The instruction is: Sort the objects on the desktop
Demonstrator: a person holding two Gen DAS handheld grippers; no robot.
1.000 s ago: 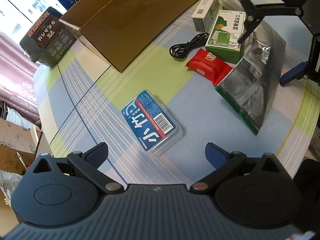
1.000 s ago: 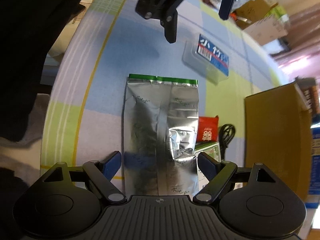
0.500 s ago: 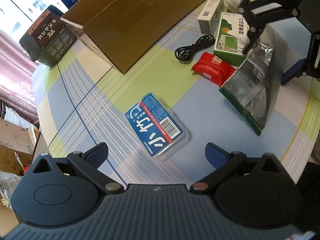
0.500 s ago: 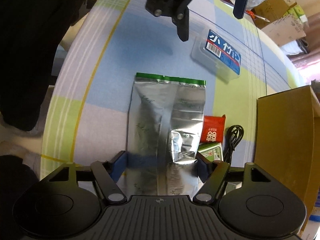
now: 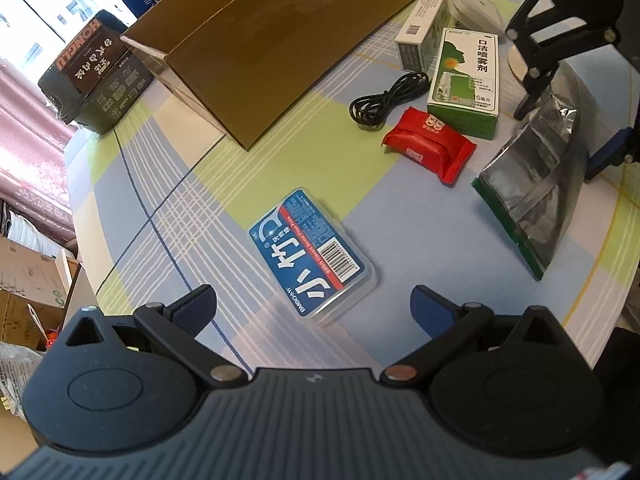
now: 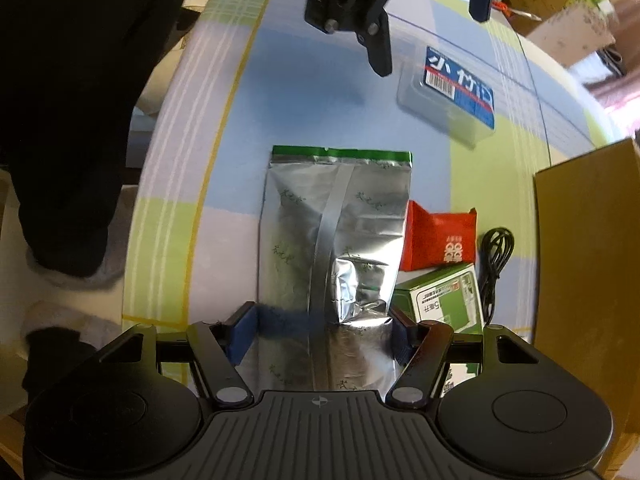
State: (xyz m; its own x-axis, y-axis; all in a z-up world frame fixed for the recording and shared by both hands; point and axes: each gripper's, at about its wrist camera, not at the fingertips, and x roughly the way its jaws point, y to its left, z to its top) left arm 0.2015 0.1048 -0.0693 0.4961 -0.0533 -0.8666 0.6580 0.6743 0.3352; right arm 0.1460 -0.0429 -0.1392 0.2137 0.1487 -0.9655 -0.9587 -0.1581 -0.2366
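**Sorting barely begun: foil pouch in the right claw, everything else loose**

Right gripper [image 6: 322, 330]: jaws narrowed onto the near end of the silver foil pouch [image 6: 340, 232], blue pads against both its side edges. Grip looks made; in the left wrist view the pouch's gripped end rides up, green-edged far end down at the tablecloth [image 5: 168, 216].

Left gripper [image 5: 314, 304]: jaws spread wide, nothing between them, hovering over the clear plastic case with the blue label [image 5: 310, 250], not touching.

Landmark: the brown cardboard box [image 5: 256, 36]. No item can be seen inside it; I judge nothing sorted yet.

Count, all on the pouch side of the box:
- foil pouch, one
- clear blue-label case, one, well out from the box's corner
- red packet [image 5: 430, 144], one, just beside the pouch
- black cable coil [image 5: 386, 98], one, nearest the box
- green-and-white spray carton [image 5: 466, 80], one
- small white carton [image 5: 420, 30], one
- pale round thing [image 5: 476, 4] beyond the cartons, one, kind unclear

Dark printed box [image 5: 96, 72], one, off the brown box's far end.
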